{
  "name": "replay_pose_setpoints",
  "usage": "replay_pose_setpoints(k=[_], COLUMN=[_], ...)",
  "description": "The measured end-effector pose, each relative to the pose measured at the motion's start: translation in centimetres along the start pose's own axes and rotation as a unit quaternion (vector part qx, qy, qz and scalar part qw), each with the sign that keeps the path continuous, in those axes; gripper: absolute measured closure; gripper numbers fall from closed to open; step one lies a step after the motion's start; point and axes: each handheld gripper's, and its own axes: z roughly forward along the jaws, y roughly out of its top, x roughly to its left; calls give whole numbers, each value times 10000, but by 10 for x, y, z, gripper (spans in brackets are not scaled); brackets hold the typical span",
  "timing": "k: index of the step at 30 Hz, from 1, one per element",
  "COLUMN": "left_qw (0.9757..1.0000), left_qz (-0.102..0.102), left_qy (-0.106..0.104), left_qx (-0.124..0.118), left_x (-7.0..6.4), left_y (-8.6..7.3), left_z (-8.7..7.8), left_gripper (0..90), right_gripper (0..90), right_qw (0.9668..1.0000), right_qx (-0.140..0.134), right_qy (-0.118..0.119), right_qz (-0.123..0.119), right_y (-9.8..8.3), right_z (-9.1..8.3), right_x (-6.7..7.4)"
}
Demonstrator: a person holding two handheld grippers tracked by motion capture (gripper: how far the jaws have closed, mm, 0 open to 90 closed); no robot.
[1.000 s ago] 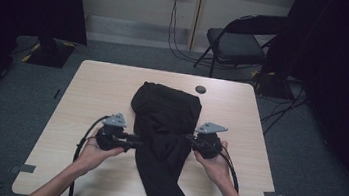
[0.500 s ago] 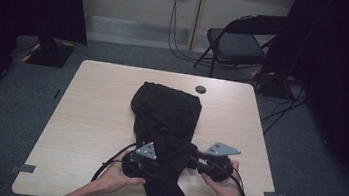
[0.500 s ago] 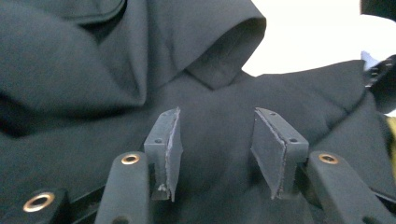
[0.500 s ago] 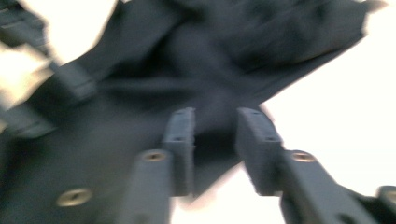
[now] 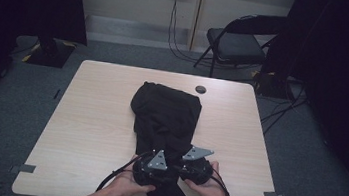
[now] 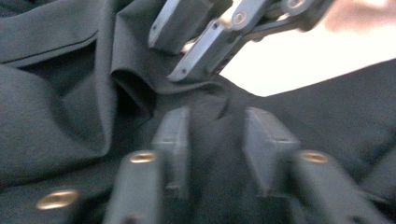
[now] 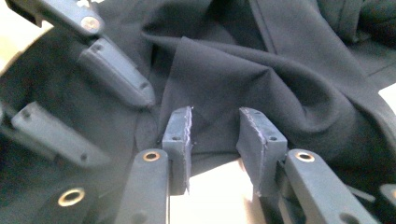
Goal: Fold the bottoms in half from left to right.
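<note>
A black garment (image 5: 165, 114), bunched at its far end, runs from the table's middle down over the near edge. My two grippers sit close together on its narrow near part. The left gripper (image 5: 157, 169) is open, with its jaws astride a fold of the black cloth (image 6: 70, 107) in the left gripper view (image 6: 217, 140). My right gripper (image 5: 189, 169) is open too. In the right gripper view (image 7: 215, 135) its jaws stand on either side of the cloth's edge (image 7: 243, 79), with pale table showing beneath. Each view shows the other gripper's jaws just ahead.
The light wooden table (image 5: 89, 118) has bare room left and right of the garment. A small dark round object (image 5: 200, 89) lies near the far edge. A folding chair (image 5: 234, 42) and cables stand beyond the table. Tape marks sit at the near corners.
Both grippers have come toward the near edge and toward each other, from either side of the garment to right over its narrow part.
</note>
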Motion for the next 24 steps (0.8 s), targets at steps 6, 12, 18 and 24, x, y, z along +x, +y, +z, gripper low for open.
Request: replay_pose_setpoints(k=[6, 12, 18, 24], left_qw=[9997, 9957, 9941, 9941], left_qz=[-110, -562, -640, -882], left_qy=[-201, -400, -596, -532], left_qx=[7, -624, -642, -338], left_x=[3, 14, 12, 15], left_y=[2, -7, -30, -64], left_z=[-7, -61, -91, -114], left_gripper=[892, 896, 896, 893], right_gripper=[644, 649, 648, 648], right_qw=[10000, 9999, 10000, 9996], right_qx=[-22, -12, 41, 189], right_qy=[64, 106, 53, -117], right_qz=[54, 69, 71, 167], right_y=[-1, -1, -1, -2], right_z=[0, 0, -1, -7], right_x=[-2, -4, -4, -5])
